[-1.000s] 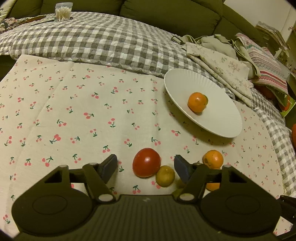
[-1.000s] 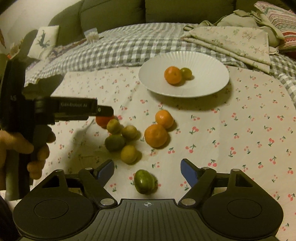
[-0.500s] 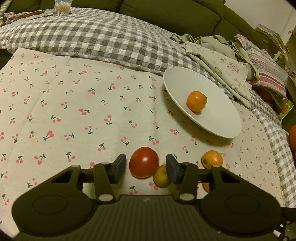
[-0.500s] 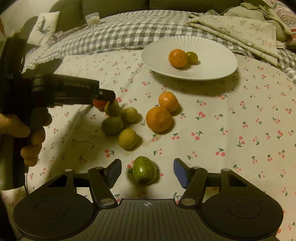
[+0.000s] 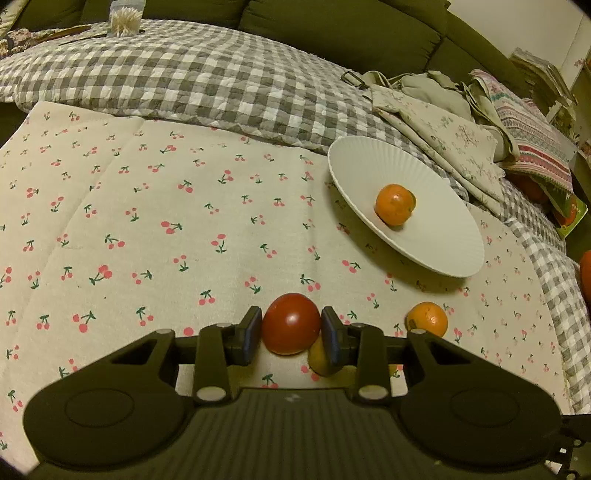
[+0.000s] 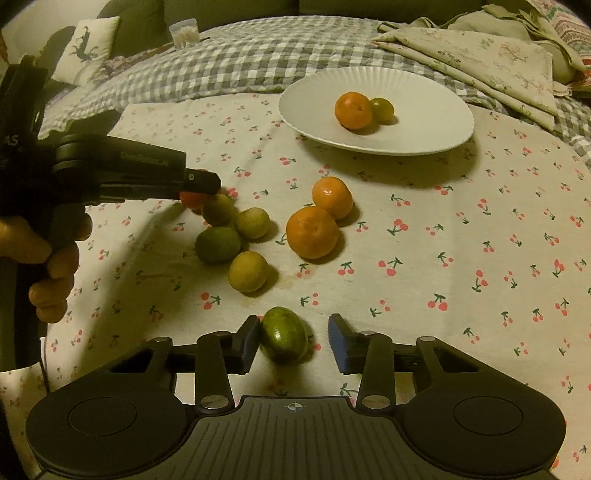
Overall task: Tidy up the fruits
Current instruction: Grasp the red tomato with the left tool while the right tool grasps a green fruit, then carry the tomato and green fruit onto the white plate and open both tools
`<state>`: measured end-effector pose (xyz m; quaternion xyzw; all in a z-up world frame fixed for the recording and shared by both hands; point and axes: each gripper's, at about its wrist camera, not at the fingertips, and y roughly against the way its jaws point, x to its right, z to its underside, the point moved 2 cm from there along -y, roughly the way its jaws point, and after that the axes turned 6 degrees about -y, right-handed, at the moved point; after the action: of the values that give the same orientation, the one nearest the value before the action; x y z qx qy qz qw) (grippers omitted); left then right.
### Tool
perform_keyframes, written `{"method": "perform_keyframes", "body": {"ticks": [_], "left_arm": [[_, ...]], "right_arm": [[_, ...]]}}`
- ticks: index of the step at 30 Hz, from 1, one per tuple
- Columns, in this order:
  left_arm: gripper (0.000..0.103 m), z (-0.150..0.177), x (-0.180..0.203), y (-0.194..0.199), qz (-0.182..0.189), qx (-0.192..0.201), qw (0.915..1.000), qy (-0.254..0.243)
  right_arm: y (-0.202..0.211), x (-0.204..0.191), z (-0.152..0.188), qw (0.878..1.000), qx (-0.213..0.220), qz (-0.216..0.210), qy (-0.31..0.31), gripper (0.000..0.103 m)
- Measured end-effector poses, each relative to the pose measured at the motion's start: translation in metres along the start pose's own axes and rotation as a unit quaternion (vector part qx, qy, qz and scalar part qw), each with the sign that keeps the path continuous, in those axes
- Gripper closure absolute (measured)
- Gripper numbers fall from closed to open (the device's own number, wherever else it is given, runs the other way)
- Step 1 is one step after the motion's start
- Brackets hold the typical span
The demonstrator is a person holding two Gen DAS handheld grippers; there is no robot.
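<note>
Right of the oranges (image 6: 312, 232), bare cherry cloth (image 6: 480, 229).

A domestic living room. A dark olive sofa (image 5: 343, 33) forms the backdrop; its seat carries a grey checked quilt (image 5: 192, 77) and a cherry-print cloth (image 5: 147, 221), with folded floral linens (image 5: 443, 129) beside a striped woven cushion (image 5: 532, 140). A small embroidered pillow (image 6: 86, 50) (animal motif) and a white ribbed plate (image 5: 373, 166) of fruit complete the household setting.
</note>
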<state>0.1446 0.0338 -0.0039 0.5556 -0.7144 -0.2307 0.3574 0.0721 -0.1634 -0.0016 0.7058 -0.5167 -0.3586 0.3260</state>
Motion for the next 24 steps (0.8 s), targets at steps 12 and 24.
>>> {"method": "perform_keyframes", "body": {"ticks": [12,24], "left_arm": [[0.07,-0.003,0.002,0.008,0.003,0.011,0.9999,0.005],[0.07,-0.007,0.006,0.017,0.006,0.025,0.9997,0.003]], "right_arm": [[0.003,-0.003,-0.002,1.0,0.006,-0.008,-0.002,0.078],[0.009,0.002,-0.006,1.0,0.018,-0.007,-0.014,0.078]]}}
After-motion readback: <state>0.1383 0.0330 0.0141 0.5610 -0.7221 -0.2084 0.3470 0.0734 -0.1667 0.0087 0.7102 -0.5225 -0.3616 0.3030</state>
